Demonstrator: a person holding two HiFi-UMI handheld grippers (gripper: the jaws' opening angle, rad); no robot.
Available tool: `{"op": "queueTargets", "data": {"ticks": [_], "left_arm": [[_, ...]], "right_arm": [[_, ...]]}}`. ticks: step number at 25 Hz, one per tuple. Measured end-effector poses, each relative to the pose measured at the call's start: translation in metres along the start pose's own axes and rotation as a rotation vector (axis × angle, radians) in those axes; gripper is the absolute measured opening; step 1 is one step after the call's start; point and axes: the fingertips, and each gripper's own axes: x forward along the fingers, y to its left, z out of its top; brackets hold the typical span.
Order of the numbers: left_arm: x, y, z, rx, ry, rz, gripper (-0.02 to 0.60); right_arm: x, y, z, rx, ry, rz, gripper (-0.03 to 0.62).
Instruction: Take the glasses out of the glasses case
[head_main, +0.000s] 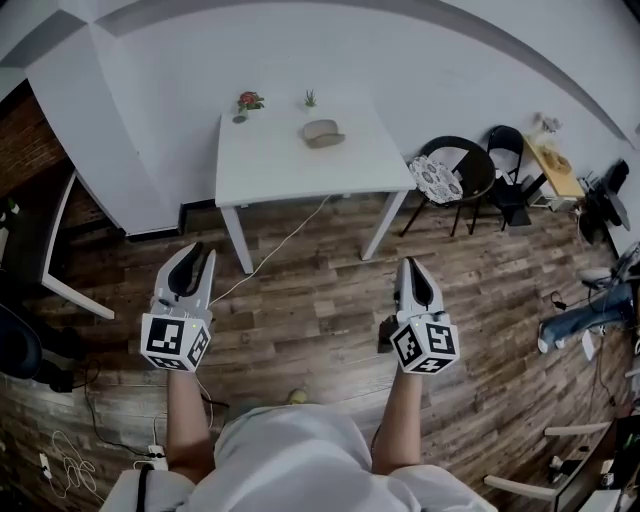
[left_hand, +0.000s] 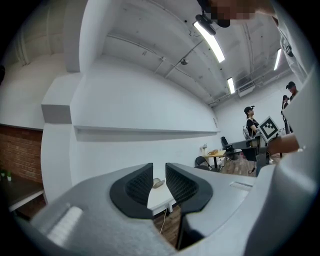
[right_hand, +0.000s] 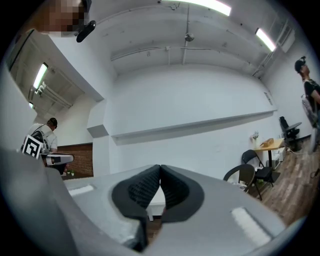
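Observation:
The beige glasses case (head_main: 323, 132) lies closed on the far side of a white table (head_main: 290, 165), well ahead of both grippers. My left gripper (head_main: 198, 250) hangs over the wooden floor short of the table's left front leg. Its jaws stand a narrow gap apart, open, with nothing between them. In the left gripper view the case (left_hand: 158, 183) shows far off through the gap of that gripper (left_hand: 159, 175). My right gripper (head_main: 406, 264) is held over the floor to the right of the table. Its pads (right_hand: 150, 187) touch at the tips, shut and empty.
Two small potted plants (head_main: 248, 102) (head_main: 309, 98) stand at the table's back edge. A white cable (head_main: 280, 248) runs from the table across the floor. Black chairs (head_main: 455, 172) and a small wooden table (head_main: 553, 166) stand at the right, a dark desk (head_main: 45, 245) at the left. People (left_hand: 249, 122) stand far off.

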Motion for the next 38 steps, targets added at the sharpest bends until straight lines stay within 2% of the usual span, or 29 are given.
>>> {"op": "queueTargets", "data": {"ticks": [7,16,24,38], "left_arm": [[0.028,0.003,-0.009,0.000,0.006,0.010,0.078],[0.084,0.018,-0.039,-0.028,0.009,-0.033,0.078],[0.162,0.067,-0.063,-0.065,0.029,-0.061,0.078],[0.309,0.192,-0.090,-0.131,0.016,-0.092,0.078]], "right_arm": [[0.029,-0.013,-0.011,0.022,0.001,0.018,0.003],[0.079,-0.026,-0.034,0.017,0.022,-0.002,0.003],[0.169,-0.028,-0.036,-0.005,0.052,-0.023,0.003],[0.360,0.001,-0.025,-0.051,0.061,-0.034,0.003]]}}
